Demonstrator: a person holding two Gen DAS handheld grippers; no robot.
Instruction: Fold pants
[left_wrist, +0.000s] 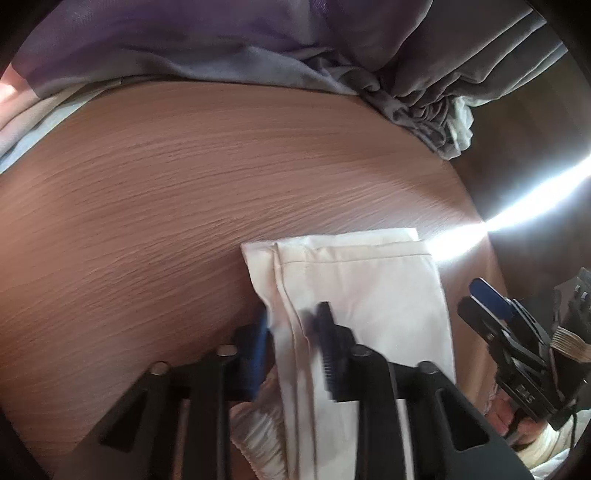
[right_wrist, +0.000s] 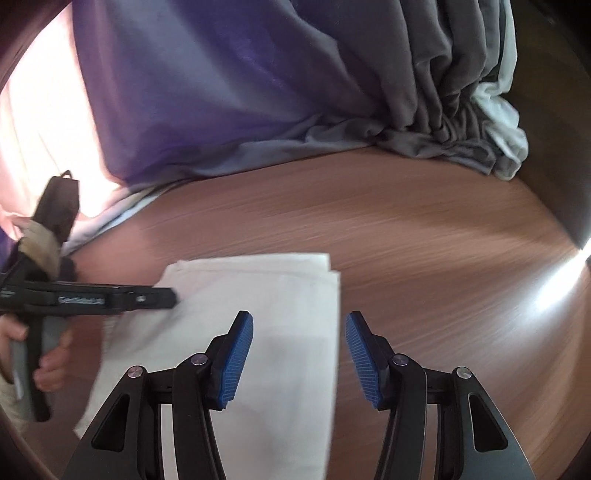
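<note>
The folded white pants (right_wrist: 236, 332) lie on the desk (left_wrist: 147, 206) near its right edge. The left gripper (left_wrist: 291, 332) clenches their left edge; the right gripper (right_wrist: 299, 354) hovers released over their right edge.

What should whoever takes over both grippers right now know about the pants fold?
Left gripper: at the left edge of the pants, pads either side of the layered edge with a gap; blurred, so a grip can't be confirmed.
Right gripper: open, empty, over the pants' right edge.
Pants: white, lying in a narrow stack on the wooden table, hems at the far end, layers slightly offset. Grey and purple cloth sits along the table's far edge, apart from the pants.
Done: the lengthwise fold looks finished.
Left: probably square the edges, then fold end to end.
</note>
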